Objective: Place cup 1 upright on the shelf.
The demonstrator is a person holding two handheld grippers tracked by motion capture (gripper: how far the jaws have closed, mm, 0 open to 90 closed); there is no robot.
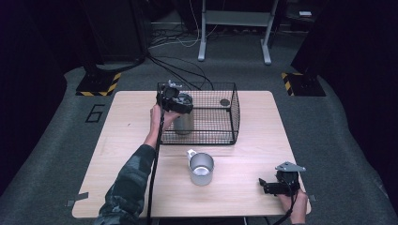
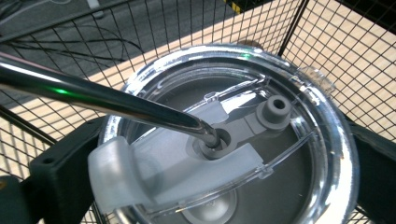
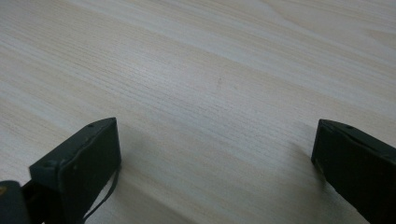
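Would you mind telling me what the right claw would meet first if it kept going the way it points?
Most likely the bare table: the right claw is open and angled down at the wood, with nothing between its jaws.

A camouflage-patterned sleeve (image 1: 126,185) in dark green and grey is worn on the left forearm. Both grippers are built in black: the left gripper (image 1: 174,101) is trailed by a thick black cable (image 1: 153,178), and the right gripper (image 1: 280,186) is topped by a grey three-cornered plate (image 1: 290,166). Small screw holes are seen in the blocky black jaws.
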